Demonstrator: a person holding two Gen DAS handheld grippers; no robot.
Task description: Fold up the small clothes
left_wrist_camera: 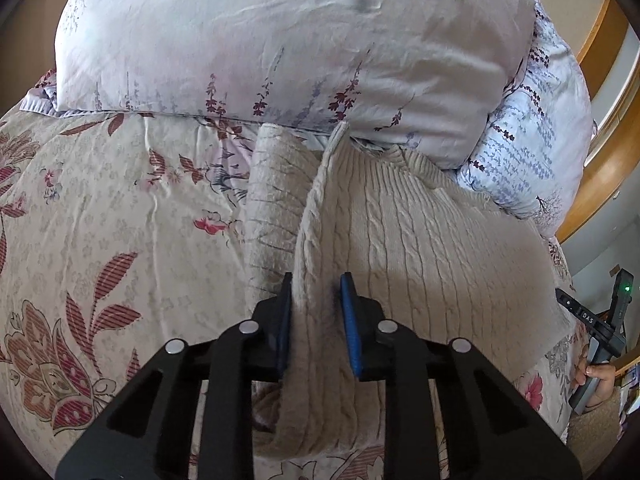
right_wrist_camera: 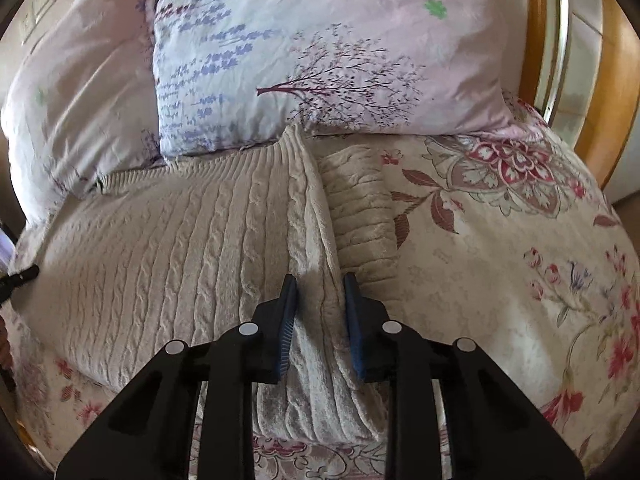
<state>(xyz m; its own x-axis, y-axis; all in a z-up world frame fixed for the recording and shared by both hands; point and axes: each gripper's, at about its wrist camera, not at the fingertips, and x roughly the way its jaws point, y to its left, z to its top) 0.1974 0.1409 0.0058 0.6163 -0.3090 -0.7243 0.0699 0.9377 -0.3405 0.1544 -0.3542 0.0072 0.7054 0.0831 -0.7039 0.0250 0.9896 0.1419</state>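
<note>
Far side blocked: pillows [left_wrist_camera: 248, 40] stacked against the sweater's [left_wrist_camera: 420, 232] far edge, wooden bed frame [left_wrist_camera: 612, 152] behind at right. Left in the left wrist view, bare floral quilt [left_wrist_camera: 100, 208] lies flat, open passage. The sweater's raised fold ridge stands between the claw pads [left_wrist_camera: 352, 320].

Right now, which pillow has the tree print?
The front pillow, the one touching the sweater's ribbed hem. It carries a dark tree and lavender sprigs; the pillow behind is nearly plain.
</note>
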